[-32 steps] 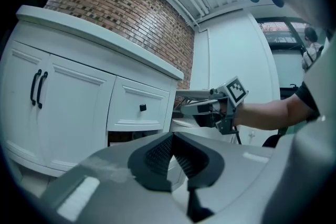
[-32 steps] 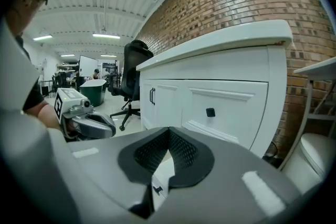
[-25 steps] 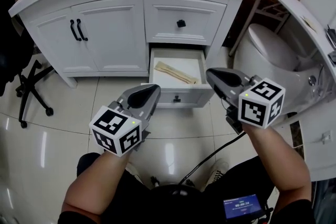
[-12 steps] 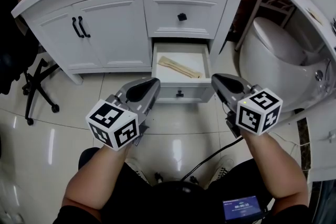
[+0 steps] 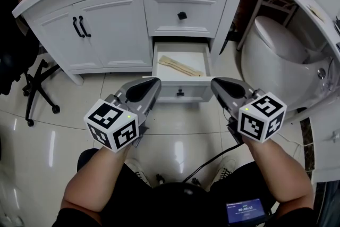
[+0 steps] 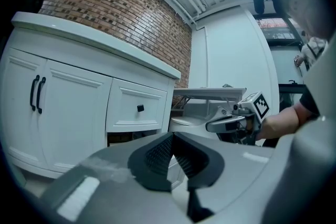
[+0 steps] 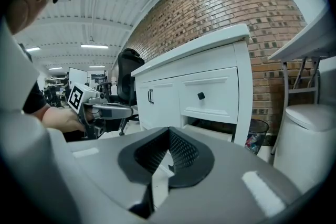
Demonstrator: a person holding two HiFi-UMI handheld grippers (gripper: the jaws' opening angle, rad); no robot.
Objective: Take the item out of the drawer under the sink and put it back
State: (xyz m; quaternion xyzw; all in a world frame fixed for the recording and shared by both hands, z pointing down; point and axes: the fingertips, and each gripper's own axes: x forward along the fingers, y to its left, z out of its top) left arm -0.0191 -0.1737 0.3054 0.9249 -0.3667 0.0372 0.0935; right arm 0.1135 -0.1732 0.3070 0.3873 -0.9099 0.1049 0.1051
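The lower drawer [image 5: 180,89] of the white vanity stands pulled out. Inside lies a flat pale wooden item [image 5: 180,66], diagonal on the drawer floor. My left gripper [image 5: 154,82] hovers just in front of the drawer's left corner, shut and empty. My right gripper [image 5: 217,84] hangs by the drawer's right corner, also shut with nothing in it. In the left gripper view the jaws [image 6: 172,136] meet at the tips, and the right gripper [image 6: 236,120] shows beyond. The right gripper view shows its closed jaws [image 7: 169,131] and the left gripper [image 7: 100,109] opposite.
Above the open drawer is a shut drawer with a black knob [image 5: 182,15]. Double doors with black handles [image 5: 81,26] stand to the left. A white toilet [image 5: 276,56] sits close on the right, an office chair [image 5: 32,82] on the left. A cable [image 5: 212,159] runs over the tiled floor.
Both grippers stay shut and hold almost the same places in front of the drawer. The head view has shifted a little. The wooden item has not moved.
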